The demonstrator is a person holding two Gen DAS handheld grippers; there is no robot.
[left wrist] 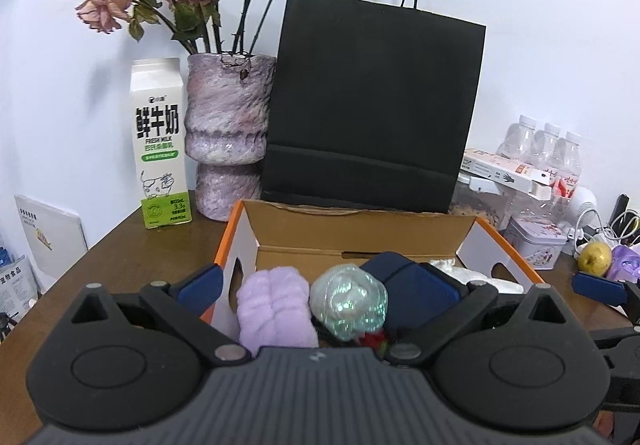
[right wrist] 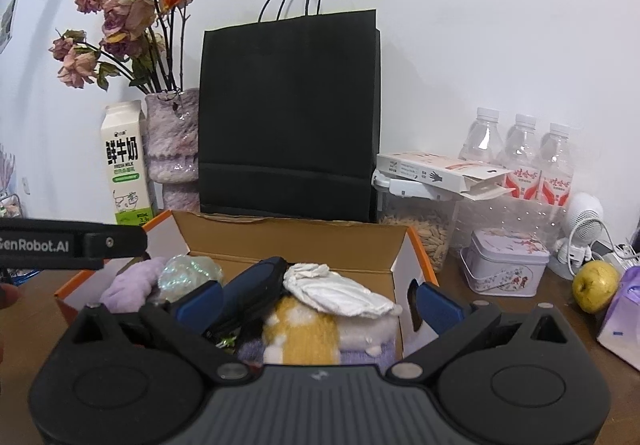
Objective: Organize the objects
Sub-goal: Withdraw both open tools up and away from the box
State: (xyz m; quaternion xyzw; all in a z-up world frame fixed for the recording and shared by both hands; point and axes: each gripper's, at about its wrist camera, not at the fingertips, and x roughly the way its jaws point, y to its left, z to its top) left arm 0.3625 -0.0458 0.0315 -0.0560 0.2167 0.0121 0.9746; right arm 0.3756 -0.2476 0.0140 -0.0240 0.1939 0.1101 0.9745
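Observation:
An open cardboard box with orange edges (left wrist: pixel 236 229) (right wrist: pixel 404 265) stands on the brown table. It holds a lilac fluffy item (left wrist: pixel 274 313) (right wrist: pixel 132 281), a shiny green ball (left wrist: pixel 348 301) (right wrist: pixel 188 273), a dark blue case (left wrist: pixel 416 285) (right wrist: pixel 256 285), a white cloth (right wrist: pixel 340 293) and a yellow-and-white plush (right wrist: pixel 304 329). My left gripper (left wrist: pixel 326 285) is open, its jaws spread over the box's left part. My right gripper (right wrist: pixel 320 299) is open over the box's right part, one finger outside the right wall.
A black paper bag (left wrist: pixel 372 105) (right wrist: pixel 288 117) stands behind the box. A milk carton (left wrist: pixel 160 149) and a vase of dried roses (left wrist: pixel 228 133) are at the left. Water bottles (right wrist: pixel 520 153), a glove box (right wrist: pixel 440 169), a tin (right wrist: pixel 504 261) and an apple (right wrist: pixel 594 285) are at the right.

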